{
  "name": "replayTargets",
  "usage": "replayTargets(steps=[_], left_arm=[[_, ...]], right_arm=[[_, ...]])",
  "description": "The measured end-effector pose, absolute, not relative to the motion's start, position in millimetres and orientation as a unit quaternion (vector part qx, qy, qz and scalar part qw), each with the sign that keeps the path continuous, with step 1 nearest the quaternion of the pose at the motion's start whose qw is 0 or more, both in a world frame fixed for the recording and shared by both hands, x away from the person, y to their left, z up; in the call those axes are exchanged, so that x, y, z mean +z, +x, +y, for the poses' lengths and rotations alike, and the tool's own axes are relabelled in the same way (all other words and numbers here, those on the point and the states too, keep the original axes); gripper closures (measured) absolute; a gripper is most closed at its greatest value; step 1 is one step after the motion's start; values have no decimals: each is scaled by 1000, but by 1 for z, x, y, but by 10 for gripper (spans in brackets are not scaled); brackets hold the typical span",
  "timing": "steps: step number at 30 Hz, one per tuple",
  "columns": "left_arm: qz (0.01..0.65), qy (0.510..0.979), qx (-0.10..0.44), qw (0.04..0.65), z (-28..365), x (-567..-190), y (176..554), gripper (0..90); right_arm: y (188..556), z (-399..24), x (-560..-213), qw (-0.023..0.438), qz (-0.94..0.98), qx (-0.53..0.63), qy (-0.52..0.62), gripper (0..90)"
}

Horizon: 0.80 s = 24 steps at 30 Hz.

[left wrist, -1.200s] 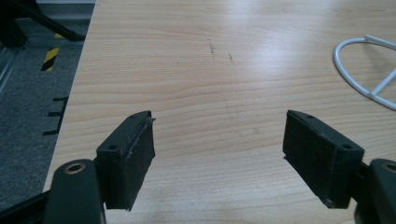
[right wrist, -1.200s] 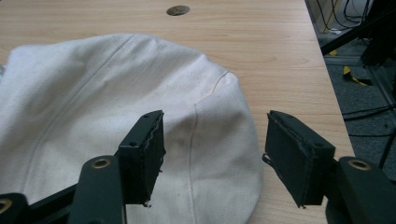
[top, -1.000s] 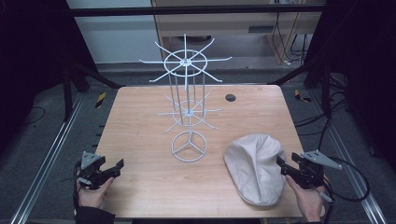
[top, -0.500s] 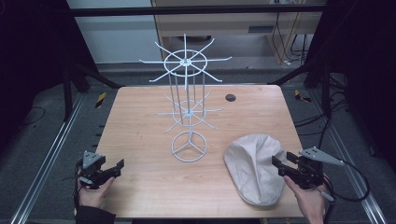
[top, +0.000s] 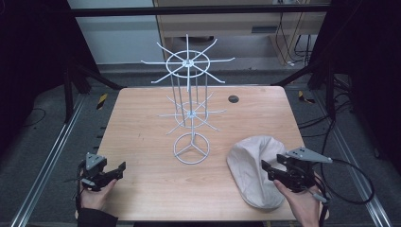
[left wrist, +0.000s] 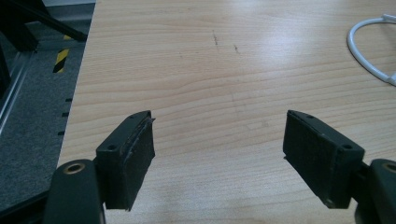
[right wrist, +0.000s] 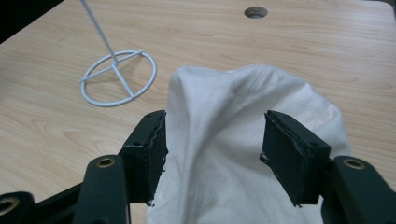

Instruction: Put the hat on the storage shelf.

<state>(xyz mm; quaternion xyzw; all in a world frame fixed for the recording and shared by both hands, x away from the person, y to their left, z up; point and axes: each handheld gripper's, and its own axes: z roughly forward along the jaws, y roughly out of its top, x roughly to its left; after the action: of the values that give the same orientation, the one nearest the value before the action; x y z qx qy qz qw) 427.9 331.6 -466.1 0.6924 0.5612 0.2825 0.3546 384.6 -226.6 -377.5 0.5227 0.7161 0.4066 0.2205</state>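
Presently, a pale cloth cap (top: 255, 170) is seen lying on the wooden table (top: 156, 132), at the near right part of it, well apart from the white wire rack (top: 189, 109) that stands in the middle. The right gripper (top: 267, 169) is held over the near right edge of the cap, and in the right gripper view a raised fold of the cap (right wrist: 224, 140) is found between the two black jaws. The jaws stand partly apart; the left pad seems to be touching the cloth, but a small gap is seen at the right pad, so the cap is judged not to be clamped yet. The left gripper (top: 118, 169) is kept at the near left corner, with its jaws wide and nothing but bare table between them (left wrist: 219, 135). Several things could go wrong from here. If the jaws are closed on too thin a fold, the soft cloth may slip out when it is lifted. If too little cloth is taken, the cap may hang badly and be hard to place on a thin arm of the rack. The light rack could also be pushed or tipped, if it is struck by the cap or the gripper.
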Motion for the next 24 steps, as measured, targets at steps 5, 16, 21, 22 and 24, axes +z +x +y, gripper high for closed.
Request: replayTargets(steps=[5,16,21,22,24], left_arm=[[562,693,281,353,332,-466,428,245],[562,695,281,350,332,-467,429,247],[561,696,280,348,332,-467,429,249],[561,696,280,348,331,-468,430,249],[562,696,280,348,331,-468,430,250]], right_arm=[[392,-213,-383,212,731,387,521,415],[407,-202,-401,200,744,355,529,457],[413,-201,-410,195,747,348,532,487],[414,-201,-411,195,748,345,533,491],[416,-200,-415,193,750,341,534,508]])
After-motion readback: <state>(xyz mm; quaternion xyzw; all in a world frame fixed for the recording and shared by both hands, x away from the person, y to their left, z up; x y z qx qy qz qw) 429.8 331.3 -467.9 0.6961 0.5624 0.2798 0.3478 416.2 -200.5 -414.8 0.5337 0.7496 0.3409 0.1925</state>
